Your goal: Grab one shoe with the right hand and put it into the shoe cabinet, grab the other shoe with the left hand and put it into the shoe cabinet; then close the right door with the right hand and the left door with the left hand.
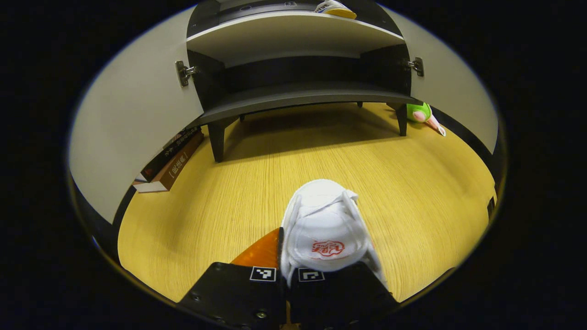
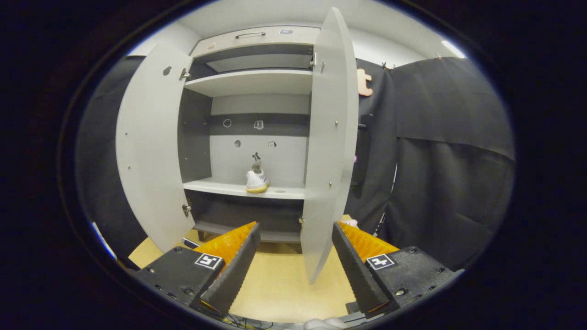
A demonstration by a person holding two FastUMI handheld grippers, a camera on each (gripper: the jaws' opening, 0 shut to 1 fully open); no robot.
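My left gripper [image 1: 323, 240] is shut on a white shoe [image 1: 321, 211] with white laces and a red logo, held low over the wooden floor [image 1: 412, 183]. One finger shows beside the shoe; the shoe covers the other. Straight ahead is the shoe cabinet [image 1: 293, 94] with both doors swung out. A second white shoe [image 1: 335, 8] with a yellow sole rests on the shelf above. In the right gripper view that shoe [image 2: 257, 180] stands on the middle shelf [image 2: 229, 187]. My right gripper [image 2: 296, 227] is open and holds nothing, facing the edge of the right door [image 2: 330, 137].
A stack of books [image 1: 169, 160] lies on the floor by the left door [image 1: 133, 119]. A green toy [image 1: 419, 112] lies by the cabinet's right leg. The left door [image 2: 149, 146] stands wide. Black cloth [image 2: 449, 174] hangs on the right.
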